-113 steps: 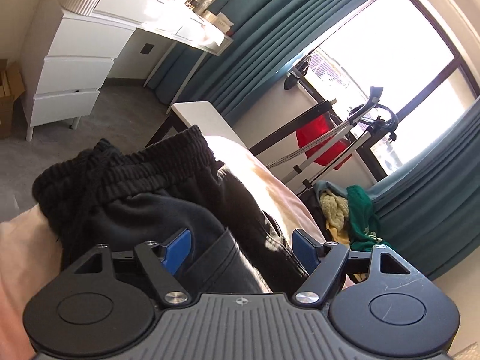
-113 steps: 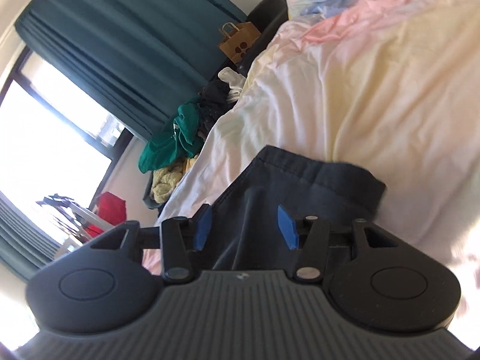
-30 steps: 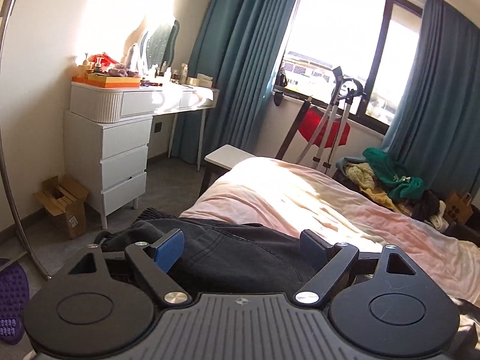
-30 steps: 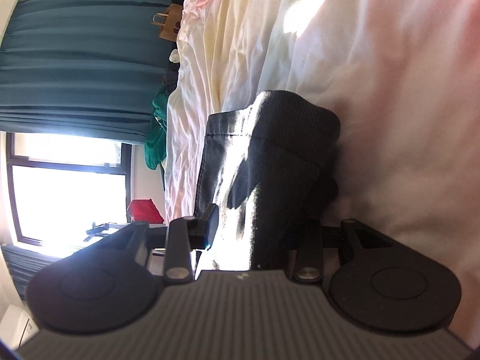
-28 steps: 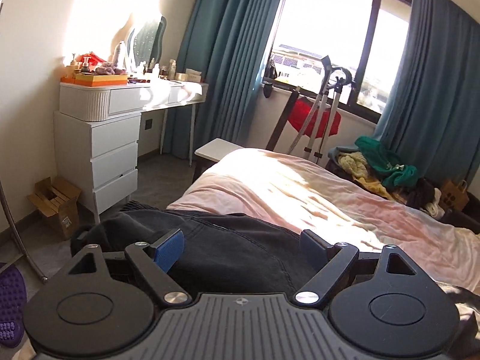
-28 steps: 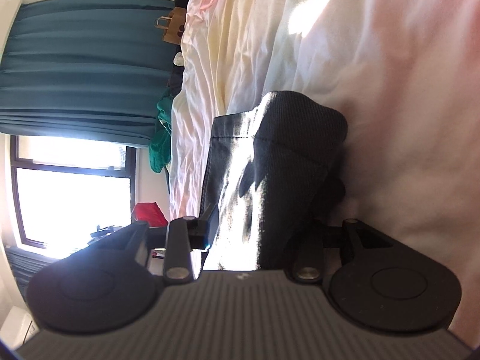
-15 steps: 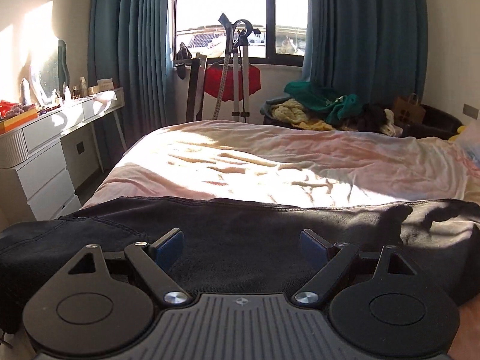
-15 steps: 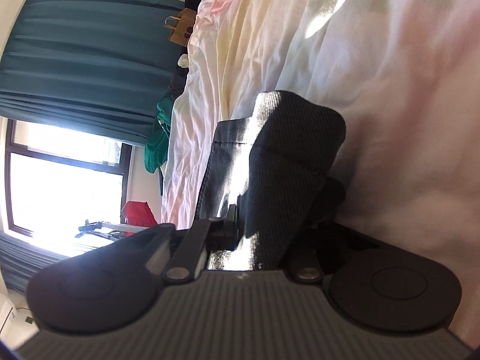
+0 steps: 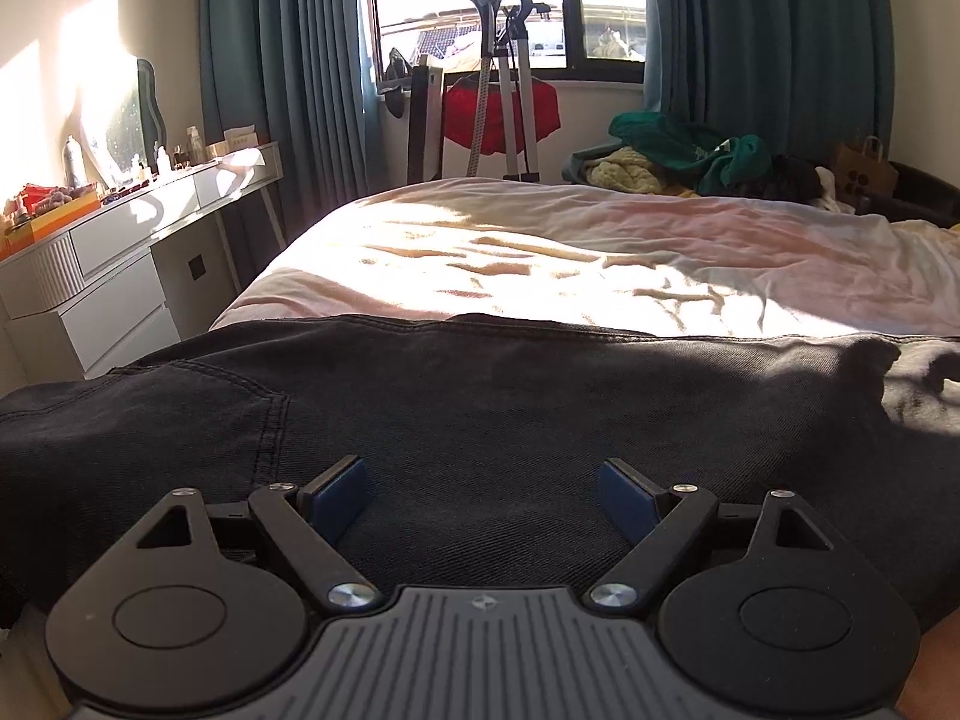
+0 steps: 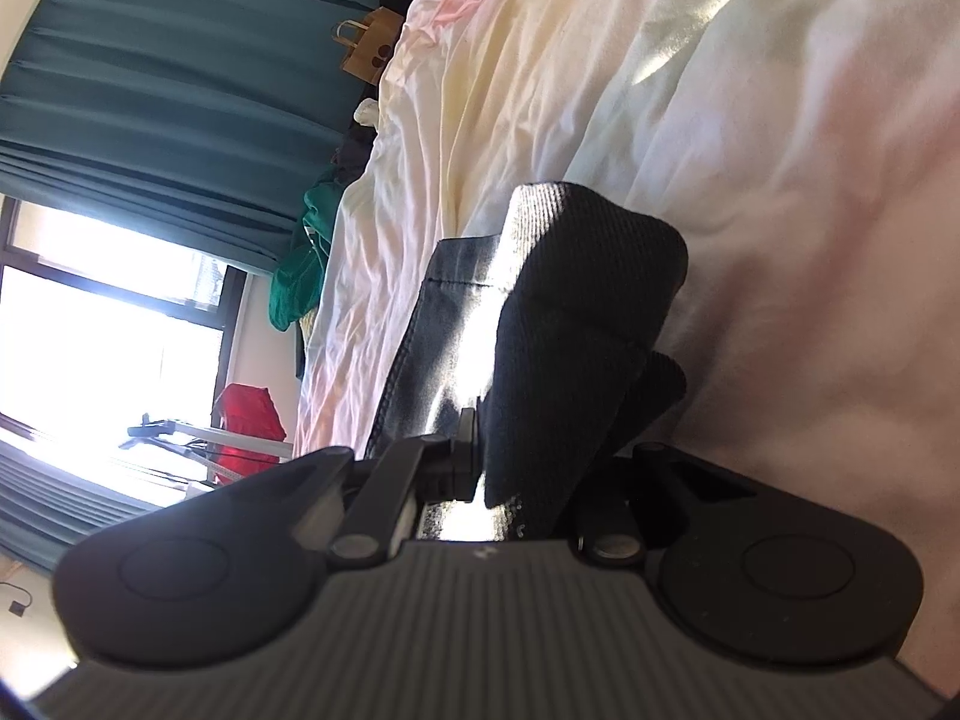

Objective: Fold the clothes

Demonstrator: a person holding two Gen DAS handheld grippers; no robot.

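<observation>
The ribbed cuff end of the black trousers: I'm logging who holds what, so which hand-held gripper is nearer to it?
Right. The right hand-held gripper is shut on the cuff end of the black trousers. The left hand-held gripper hangs open over the pocket end, holding nothing.

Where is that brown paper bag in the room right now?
In the left wrist view the brown paper bag stands at the far right beyond the bed, beside the pile of clothes under the teal curtain.
</observation>
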